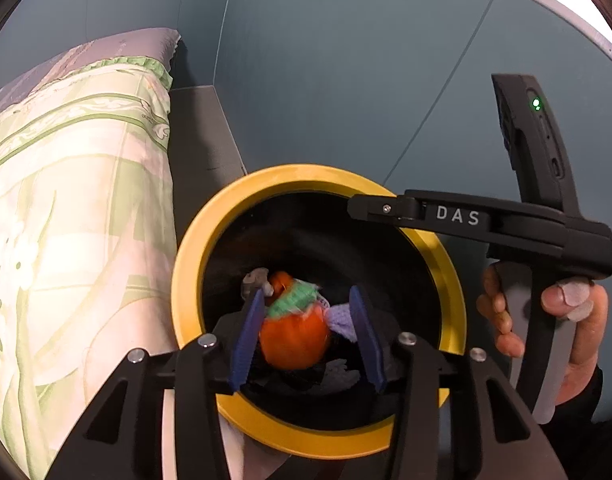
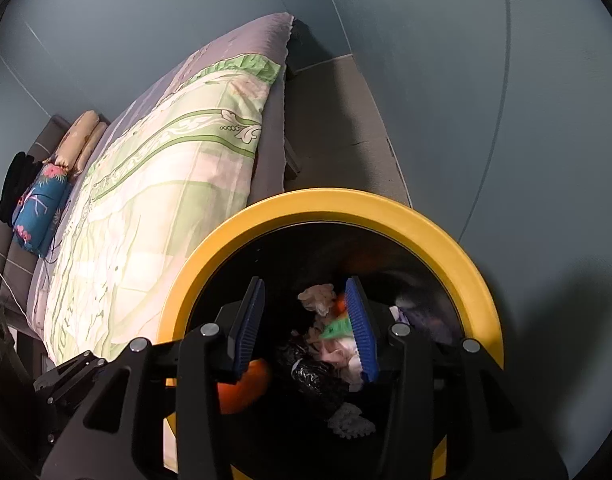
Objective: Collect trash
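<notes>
Both claws hung over the mouth of the yellow-rimmed bin (image 1: pixel 194 264), and both stood parted with nothing pinched. Left claw (image 1: pixel 306 332), low centre of its own view, framed an orange ball (image 1: pixel 296 340) blurred in the gap, green mesh (image 1: pixel 294 300) and a purple scrap (image 1: pixel 340 320) bunched with it — the pads did not look pressed on any of it, so I judged it loose or dropping. Right claw (image 2: pixel 306 328), lower middle of its view, had jaws apart above the heap in the bin: crumpled pale paper (image 2: pixel 318 296), a black crinkled bag (image 2: pixel 310 376), a white lump (image 2: pixel 350 420) near the bottom.

Risk from here, as I read it: the bundle was loose, so a piece of mesh could have snagged on a ribbed pad and ridden back out when the claw lifted. Two claws sharing one opening could also have knocked the rim and tipped the bin toward the bed (image 1: pixel 78 216).

Views differed nicely. Left wrist showed the other tool from outside at right of frame, a hand (image 1: pixel 566 320) wrapped round its grey grip. Right wrist showed none of that, but gave the long run of the bed, rolled pillows (image 2: pixel 82 136) and a blue flowered bundle (image 2: pixel 42 208) at far left, plus the deeper pile in the bin.
</notes>
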Motion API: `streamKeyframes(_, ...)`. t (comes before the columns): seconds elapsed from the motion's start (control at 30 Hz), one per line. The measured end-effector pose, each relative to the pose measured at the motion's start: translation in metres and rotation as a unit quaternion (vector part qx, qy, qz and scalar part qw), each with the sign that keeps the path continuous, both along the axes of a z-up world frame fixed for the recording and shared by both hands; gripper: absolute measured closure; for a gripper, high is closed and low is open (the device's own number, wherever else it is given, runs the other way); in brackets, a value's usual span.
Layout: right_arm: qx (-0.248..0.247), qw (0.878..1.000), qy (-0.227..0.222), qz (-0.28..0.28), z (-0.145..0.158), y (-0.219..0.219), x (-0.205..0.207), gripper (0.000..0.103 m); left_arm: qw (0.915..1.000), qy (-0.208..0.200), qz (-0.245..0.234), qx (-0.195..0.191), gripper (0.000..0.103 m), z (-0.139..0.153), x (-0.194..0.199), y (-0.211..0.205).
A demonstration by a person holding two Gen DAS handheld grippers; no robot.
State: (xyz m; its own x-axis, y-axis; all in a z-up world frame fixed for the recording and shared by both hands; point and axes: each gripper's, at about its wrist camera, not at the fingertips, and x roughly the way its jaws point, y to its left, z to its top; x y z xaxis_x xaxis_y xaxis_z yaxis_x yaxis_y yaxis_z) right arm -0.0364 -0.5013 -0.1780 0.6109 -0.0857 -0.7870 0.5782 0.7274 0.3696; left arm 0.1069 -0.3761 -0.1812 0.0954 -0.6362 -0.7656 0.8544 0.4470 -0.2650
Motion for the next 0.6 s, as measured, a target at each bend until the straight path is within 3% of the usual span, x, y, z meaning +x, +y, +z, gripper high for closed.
streamKeyframes(0.37,-0.026,0.999,-0.02,-0.007,0.024,0.01,-0.004,0.063,0.999,-0.006,0.041,-0.019,0.06,0.022,0.016,0.036)
streamKeyframes(0.6,-0.047,0.998,-0.025,0.02,0.042,0.033,0.009,0.063,0.9957,-0.021,0.082,-0.037,0.06,0.044,0.03,0.075)
